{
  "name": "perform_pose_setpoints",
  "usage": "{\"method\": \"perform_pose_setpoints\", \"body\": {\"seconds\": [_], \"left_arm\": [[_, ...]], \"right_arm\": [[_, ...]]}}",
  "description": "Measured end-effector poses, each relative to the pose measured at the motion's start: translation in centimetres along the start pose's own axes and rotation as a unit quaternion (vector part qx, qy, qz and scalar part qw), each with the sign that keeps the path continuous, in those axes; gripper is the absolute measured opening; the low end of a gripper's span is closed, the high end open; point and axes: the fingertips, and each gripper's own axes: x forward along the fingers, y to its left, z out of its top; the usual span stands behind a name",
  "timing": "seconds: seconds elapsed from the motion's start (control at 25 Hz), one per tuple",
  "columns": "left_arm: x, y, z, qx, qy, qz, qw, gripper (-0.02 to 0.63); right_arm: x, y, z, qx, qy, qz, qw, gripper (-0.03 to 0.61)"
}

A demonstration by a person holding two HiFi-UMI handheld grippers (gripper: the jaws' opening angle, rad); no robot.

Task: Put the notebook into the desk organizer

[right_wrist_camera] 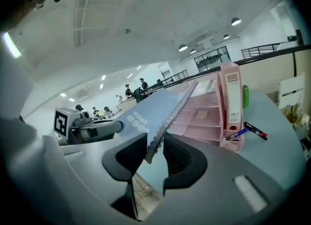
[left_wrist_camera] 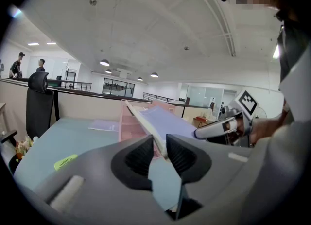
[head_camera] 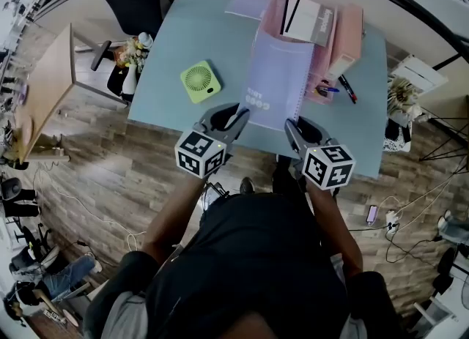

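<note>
Left hand: the left hand-held gripper [head_camera: 236,117] reaches forward from the near edge of the table [head_camera: 183,45], pointing a little down. Its jaws are clamped on the near left corner of the notebook [head_camera: 278,81].
Right hand: the right hand-held gripper [head_camera: 292,127] is held beside it in the same pose. Its jaws are closed on the near right corner, on the spiral-bound side.
Notebook: it is held in the air between both grippers, above the table. It is tilted, with the far edge higher and pointing at the desk organizer [head_camera: 350,34].
Desk organizer: pink, it stands at the far side of the table, directly behind the notebook. Some papers [head_camera: 308,19] are already in it.
Around: a green fan [head_camera: 200,81] lies left of the notebook, clearly apart. Two pens [head_camera: 338,90] lie just right of it, near the organizer front. A thin booklet [head_camera: 247,4] lies at the far edge.
Free room: the table surface left of the fan is bare. The gripper bodies hang over the wooden floor [head_camera: 110,162].
</note>
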Motion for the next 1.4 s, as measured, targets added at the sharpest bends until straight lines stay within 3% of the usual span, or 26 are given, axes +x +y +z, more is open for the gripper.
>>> {"method": "perform_pose_setpoints", "body": {"seconds": [0.6,1.4], "left_arm": [[-3.0,-1.1,-3.3,-0.013,0.018,-0.002,0.9997,0.143],[-1.7,-2.5,-8.5,-0.043,0.066,-0.011,0.9968,0.143]], "right_arm": [[-0.6,2.1,-4.0,0.006,0.028,0.008,1.000,0.104],[-1.1,-0.1,-9.1,0.046,0.078,0.006,0.996,0.104]]}}
